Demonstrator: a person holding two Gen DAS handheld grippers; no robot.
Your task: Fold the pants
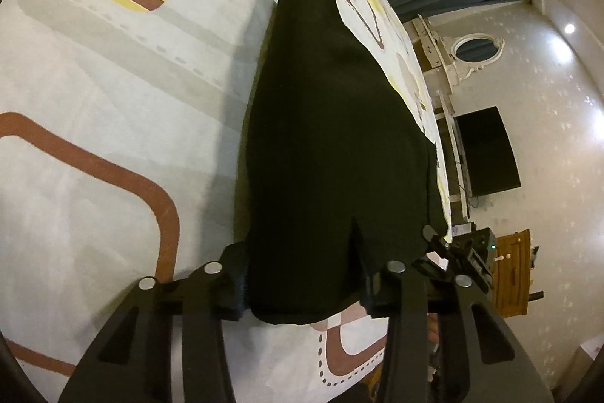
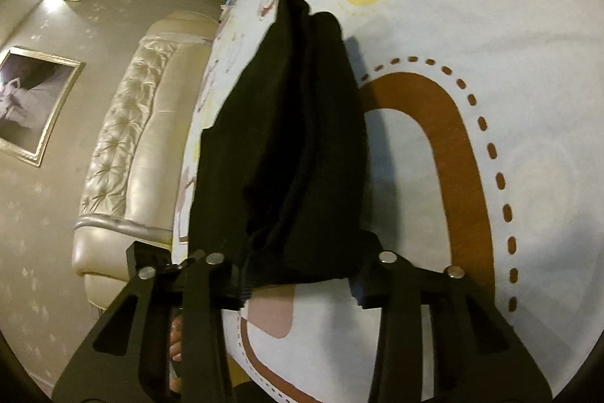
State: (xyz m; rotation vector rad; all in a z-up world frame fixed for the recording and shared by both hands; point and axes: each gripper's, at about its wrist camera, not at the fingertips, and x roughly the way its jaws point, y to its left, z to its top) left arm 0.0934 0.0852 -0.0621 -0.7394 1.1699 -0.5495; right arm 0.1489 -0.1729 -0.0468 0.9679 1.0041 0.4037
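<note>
In the left wrist view the left black two-finger gripper (image 1: 305,284) fills the bottom of the frame, its fingers spread wide with the near hem of the black fabric pants (image 1: 328,146) lying between them; whether the pads actually pinch the cloth cannot be told, since dark fabric hides the tips. From there the pants run up the centre of the frame, narrowing to a point near the top. They lie on the white bedspread with brown, yellow and grey rounded shapes (image 1: 113,108). At lower right of the pants the right gripper (image 1: 458,253) touches the fabric's edge.

In the right wrist view the right gripper (image 2: 298,280) also stands wide apart at the bottom, with bunched folds of the pants (image 2: 294,138) sitting between its fingers (grip again unclear). The pants stretch toward the upper centre over the bedspread (image 2: 490,44). At the left of that frame stands a cream tufted leather headboard (image 2: 124,153), and at far left a silver-framed picture (image 2: 34,104) hangs on the wall.
</note>
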